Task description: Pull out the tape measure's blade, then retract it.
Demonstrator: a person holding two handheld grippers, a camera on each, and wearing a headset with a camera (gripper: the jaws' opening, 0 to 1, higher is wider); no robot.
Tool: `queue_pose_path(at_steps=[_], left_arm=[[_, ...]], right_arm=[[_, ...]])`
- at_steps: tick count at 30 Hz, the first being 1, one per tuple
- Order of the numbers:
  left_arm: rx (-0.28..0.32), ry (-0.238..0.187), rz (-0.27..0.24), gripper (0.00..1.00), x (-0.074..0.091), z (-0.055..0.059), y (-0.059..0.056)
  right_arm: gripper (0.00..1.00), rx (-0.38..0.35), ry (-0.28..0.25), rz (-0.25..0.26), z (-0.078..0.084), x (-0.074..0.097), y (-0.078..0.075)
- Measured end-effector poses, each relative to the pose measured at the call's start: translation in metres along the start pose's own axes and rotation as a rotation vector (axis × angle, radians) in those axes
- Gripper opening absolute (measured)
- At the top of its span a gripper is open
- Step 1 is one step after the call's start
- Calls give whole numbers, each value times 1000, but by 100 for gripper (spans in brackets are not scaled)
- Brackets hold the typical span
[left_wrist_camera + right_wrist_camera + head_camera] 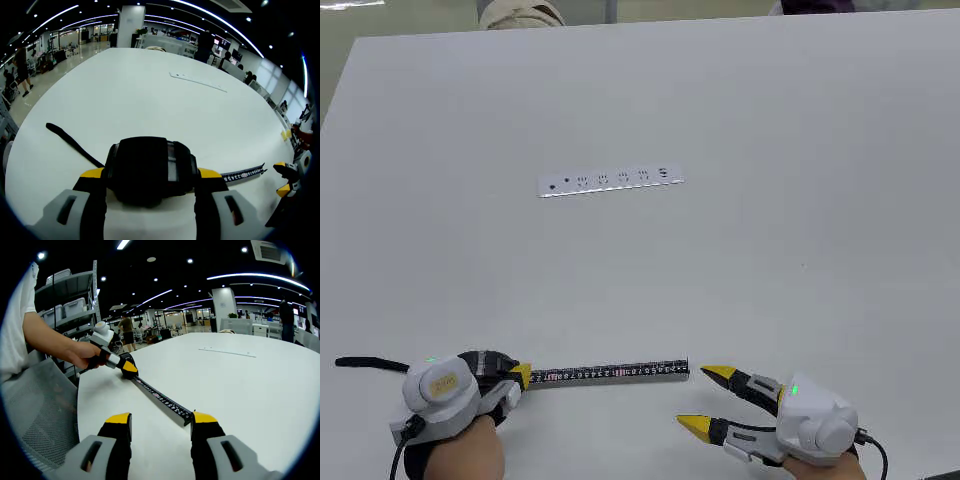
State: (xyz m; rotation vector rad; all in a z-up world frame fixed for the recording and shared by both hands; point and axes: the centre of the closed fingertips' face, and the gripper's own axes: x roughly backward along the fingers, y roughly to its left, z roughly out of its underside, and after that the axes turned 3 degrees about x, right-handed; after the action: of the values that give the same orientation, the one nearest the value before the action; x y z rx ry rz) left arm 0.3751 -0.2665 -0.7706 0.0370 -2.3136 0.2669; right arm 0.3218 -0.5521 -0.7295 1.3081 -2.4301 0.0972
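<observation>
A black tape measure case (150,169) sits clamped between the yellow-tipped fingers of my left gripper (510,376) at the near left of the white table (650,110). Its blade (610,373) lies pulled out flat toward the right, ending in a hook (685,368). The blade (161,400) also runs across the right gripper view from the left gripper (125,366) to just beside my right fingertip (202,418). My right gripper (708,398) stands open just right of the blade's end, with nothing between its fingers. The case's black wrist strap (365,363) trails left.
A white power strip (610,181) lies flat in the middle of the table, well beyond both grippers. A person's trousers (520,13) show past the far edge. Shelving and office desks surround the table in the gripper views.
</observation>
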Motion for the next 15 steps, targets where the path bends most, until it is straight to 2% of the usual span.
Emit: queue_pose_path(at_steps=[15], left_arm=[[-6, 5, 4, 71, -3, 2, -1]], right_arm=[[46, 2, 6, -34, 7, -8, -18]])
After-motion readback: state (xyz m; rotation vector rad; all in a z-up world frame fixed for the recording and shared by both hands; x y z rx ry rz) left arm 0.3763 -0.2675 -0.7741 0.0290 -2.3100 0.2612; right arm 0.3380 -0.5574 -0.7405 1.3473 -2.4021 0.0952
